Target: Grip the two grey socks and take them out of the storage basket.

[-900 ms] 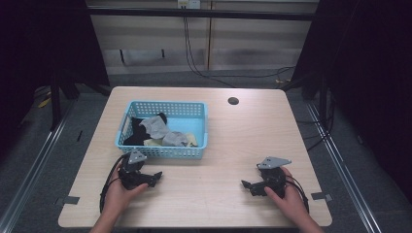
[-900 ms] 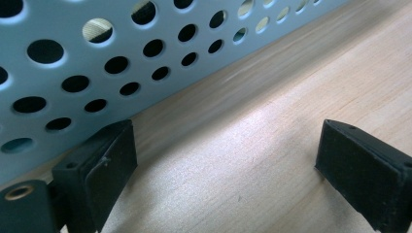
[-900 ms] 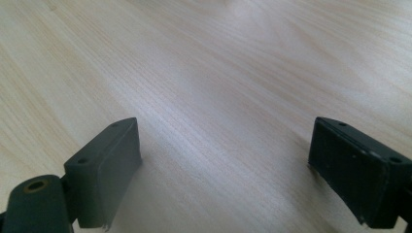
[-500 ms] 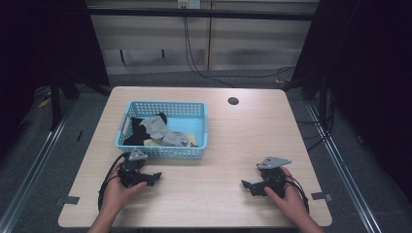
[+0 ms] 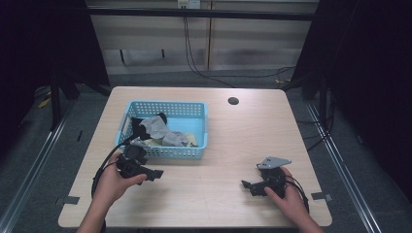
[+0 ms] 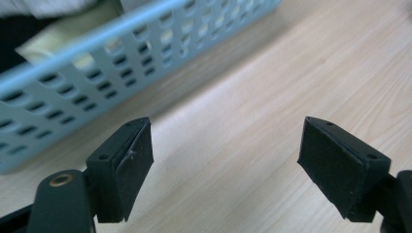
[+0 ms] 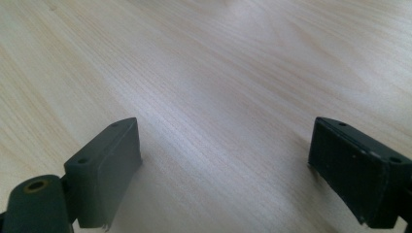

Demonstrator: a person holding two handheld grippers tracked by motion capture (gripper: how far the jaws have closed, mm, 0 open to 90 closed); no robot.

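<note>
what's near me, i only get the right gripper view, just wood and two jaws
Observer: Your right gripper sits low over the table near its front right, jaws apart, nothing between them.
Operator: anything to grab
Observer: A blue basket stands on the table's left half, with grey and black cloth piled in it.
Operator: where's the other gripper
Observer: The left gripper is just in front of that basket's near wall, jaws open and empty.
</note>
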